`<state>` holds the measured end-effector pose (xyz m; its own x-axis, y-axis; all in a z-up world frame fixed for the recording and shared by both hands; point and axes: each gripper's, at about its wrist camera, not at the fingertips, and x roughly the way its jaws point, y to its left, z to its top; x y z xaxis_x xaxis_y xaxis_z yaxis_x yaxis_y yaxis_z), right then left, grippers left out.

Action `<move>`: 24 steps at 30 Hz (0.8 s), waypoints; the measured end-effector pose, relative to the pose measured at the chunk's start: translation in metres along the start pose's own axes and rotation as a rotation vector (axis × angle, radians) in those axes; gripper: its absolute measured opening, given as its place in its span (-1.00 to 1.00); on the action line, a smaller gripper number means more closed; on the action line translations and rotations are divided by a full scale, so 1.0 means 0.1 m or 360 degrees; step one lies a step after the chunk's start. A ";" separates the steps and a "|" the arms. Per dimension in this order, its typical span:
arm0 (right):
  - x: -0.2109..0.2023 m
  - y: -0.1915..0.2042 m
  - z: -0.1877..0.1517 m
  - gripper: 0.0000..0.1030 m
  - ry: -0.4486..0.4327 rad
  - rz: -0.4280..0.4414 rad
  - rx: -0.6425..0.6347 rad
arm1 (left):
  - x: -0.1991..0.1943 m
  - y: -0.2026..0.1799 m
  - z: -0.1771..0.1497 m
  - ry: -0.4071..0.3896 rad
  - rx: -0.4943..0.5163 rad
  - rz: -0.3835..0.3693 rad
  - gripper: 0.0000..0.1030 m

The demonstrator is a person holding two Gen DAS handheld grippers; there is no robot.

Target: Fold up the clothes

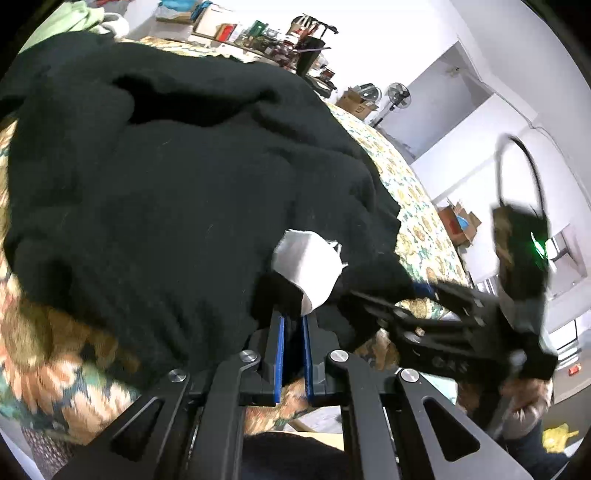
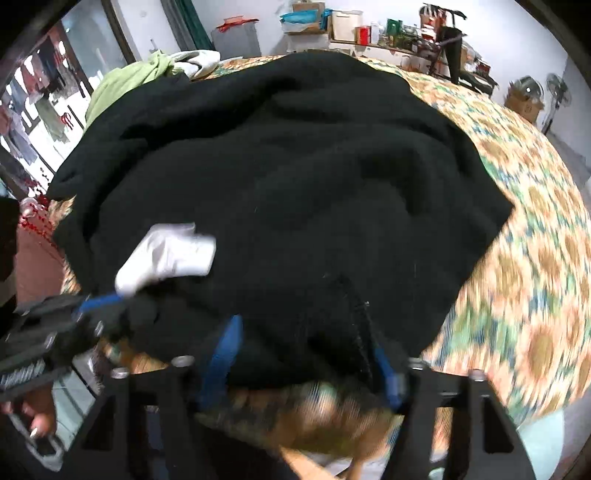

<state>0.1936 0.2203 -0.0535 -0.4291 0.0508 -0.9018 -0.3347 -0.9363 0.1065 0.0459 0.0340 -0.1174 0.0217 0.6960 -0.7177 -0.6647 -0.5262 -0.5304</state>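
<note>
One black garment (image 1: 166,192) lies crumpled on a floral bed (image 1: 417,192), covering most of the near half. White tag (image 1: 308,258) sticks out at its near hem. Hem runs along the bed's near edge, bunched and folded over itself.

Left gripper (image 1: 293,317): jaws nearly together, blue pads (image 1: 281,354) pinched on the black hem just below the tag, fabric bulging above the tips. Right wrist view shows the same gripper (image 2: 107,306) at far left, tips buried in the hem just beside the tag (image 2: 166,254).

Right gripper (image 2: 306,354): jaws about half apart, blue fingers (image 2: 221,358) straddling a fold of hem at the near edge; blur makes it unclear whether the pads press the cloth. In the left wrist view it (image 1: 421,291) comes in from the right, tips at the garment's corner (image 1: 391,280) where black meets bedspread. A hand (image 1: 524,402) holds its handle.

Garment's right edge (image 2: 491,206) ends in a corner; beyond it bare bedspread (image 2: 535,277) runs to the bed's right side, plenty of open surface. Left side is tight: garment reaches the bed edge. Green cloth (image 2: 122,81) and a grey one (image 2: 195,59) are heaped at the far left corner, touching the black garment's far edge. Cluttered shelf (image 2: 388,33) and fans (image 2: 554,96) stand well behind the bed against the wall
</note>
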 end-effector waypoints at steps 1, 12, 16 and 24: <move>-0.04 0.02 -0.08 -0.03 -0.0010 0.0002 0.0013 | 0.00 -0.01 -0.03 -0.0001 -0.0009 -0.0005 -0.84; -0.62 0.04 -0.39 0.10 -0.0104 0.0069 -0.0007 | -0.49 0.03 0.04 -0.0215 -0.0093 -0.0144 0.25; -0.86 -0.05 -0.26 0.32 -0.0324 0.0175 -0.0018 | -0.54 0.02 0.15 -0.0350 -0.0094 -0.0132 0.25; -0.31 -0.04 -0.21 0.27 -0.0100 0.0256 -0.0006 | -0.08 -0.03 0.00 -0.0258 0.0063 0.0162 -0.30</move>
<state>0.2260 0.2147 -0.0350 -0.5288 -0.0783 -0.8451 -0.2545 -0.9353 0.2459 0.0472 0.0297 -0.1100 -0.1653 0.7115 -0.6829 -0.6864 -0.5802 -0.4384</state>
